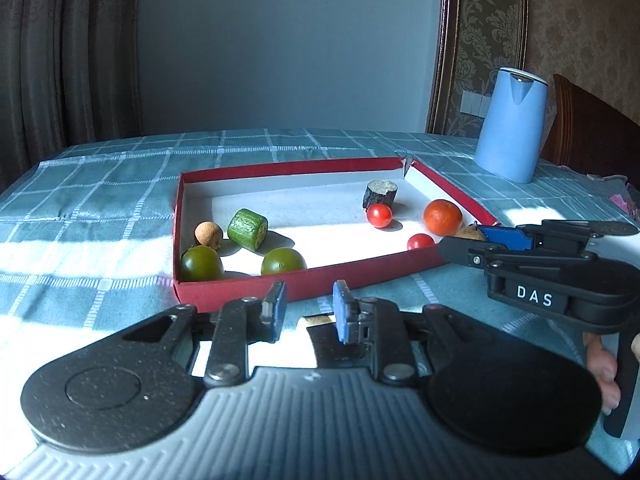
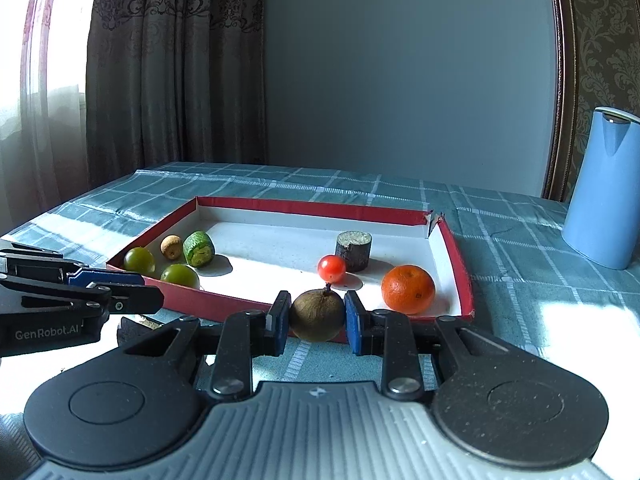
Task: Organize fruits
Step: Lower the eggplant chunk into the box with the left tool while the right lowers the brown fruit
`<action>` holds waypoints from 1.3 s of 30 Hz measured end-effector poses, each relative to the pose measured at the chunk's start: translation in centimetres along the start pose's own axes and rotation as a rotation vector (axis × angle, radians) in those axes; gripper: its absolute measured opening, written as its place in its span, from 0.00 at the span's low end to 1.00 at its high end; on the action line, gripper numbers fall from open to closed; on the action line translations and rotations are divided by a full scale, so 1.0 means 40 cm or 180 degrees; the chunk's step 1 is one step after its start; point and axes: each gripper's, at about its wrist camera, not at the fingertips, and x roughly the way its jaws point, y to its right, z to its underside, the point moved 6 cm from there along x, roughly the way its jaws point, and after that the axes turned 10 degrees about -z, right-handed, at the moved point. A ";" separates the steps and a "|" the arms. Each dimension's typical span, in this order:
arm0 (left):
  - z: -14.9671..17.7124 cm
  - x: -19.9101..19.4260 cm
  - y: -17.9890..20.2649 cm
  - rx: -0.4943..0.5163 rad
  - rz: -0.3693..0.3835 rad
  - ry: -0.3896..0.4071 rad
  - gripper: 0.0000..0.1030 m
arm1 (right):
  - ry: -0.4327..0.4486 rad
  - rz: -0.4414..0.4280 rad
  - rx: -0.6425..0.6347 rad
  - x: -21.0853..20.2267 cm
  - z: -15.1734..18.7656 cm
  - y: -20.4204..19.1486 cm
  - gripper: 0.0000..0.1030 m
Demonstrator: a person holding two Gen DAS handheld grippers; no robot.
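Eight pieces already lie in the red tray point(image 2: 466, 276), my right gripper point(image 2: 317, 316) clamps a brown fruit point(image 2: 316, 314), left gripper point(image 1: 308, 312) empty, slightly parted.

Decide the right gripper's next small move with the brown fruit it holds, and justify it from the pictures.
Probably ease the right gripper forward over the red tray's near wall and set the brown fruit down. It is clamped between the pads just short of the tray, and bare floor shows before the cherry tomato and orange.
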 end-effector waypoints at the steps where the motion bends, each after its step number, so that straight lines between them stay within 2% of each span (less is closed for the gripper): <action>1: 0.001 -0.003 0.001 -0.0035 0.0038 -0.0005 0.45 | -0.0029 -0.0014 -0.0002 0.002 0.003 -0.002 0.27; 2: 0.000 -0.011 0.003 -0.0101 0.0107 0.0024 0.49 | -0.0028 -0.0029 -0.0002 0.001 0.005 -0.004 0.27; 4: -0.002 -0.027 0.014 -0.0163 0.0194 0.0083 0.67 | 0.0003 -0.0019 -0.0022 -0.004 0.005 -0.008 0.27; 6: -0.004 -0.029 0.034 -0.0114 0.0150 0.0111 0.70 | 0.0019 -0.0006 -0.0014 -0.008 0.006 -0.006 0.27; 8: 0.006 -0.013 0.057 0.0044 0.0014 0.0026 0.67 | -0.0011 -0.0010 0.0008 -0.004 0.009 -0.002 0.27; 10: 0.024 0.007 0.074 0.0230 -0.0115 -0.0073 0.39 | -0.0021 0.0018 0.0009 -0.003 0.010 0.001 0.27; 13: 0.047 0.029 0.082 0.0397 -0.0286 -0.0170 0.32 | -0.0006 0.0027 0.0046 -0.003 0.007 0.008 0.27; 18: 0.049 0.024 0.080 0.0362 -0.0178 -0.0151 0.31 | 0.0001 0.0044 0.0064 -0.004 0.007 0.008 0.27; 23: 0.017 -0.005 0.097 0.0513 -0.0249 0.0079 0.31 | 0.0051 0.0044 0.0006 -0.002 -0.011 0.002 0.27; 26: -0.023 -0.011 0.093 0.0446 -0.0238 0.0185 0.31 | 0.0060 0.0062 0.0005 0.007 -0.025 0.004 0.27; 29: -0.066 0.012 0.081 0.0363 -0.0371 0.0258 0.31 | 0.0057 0.0108 -0.0012 0.025 -0.042 0.008 0.27; 34: -0.111 0.087 0.055 0.0183 -0.0500 0.0192 0.31 | 0.0011 0.0149 0.0021 0.081 -0.074 0.016 0.27; 39: -0.127 0.157 0.029 0.0066 -0.0576 0.0049 0.31 | -0.0151 0.0085 0.0123 0.155 -0.086 0.029 0.27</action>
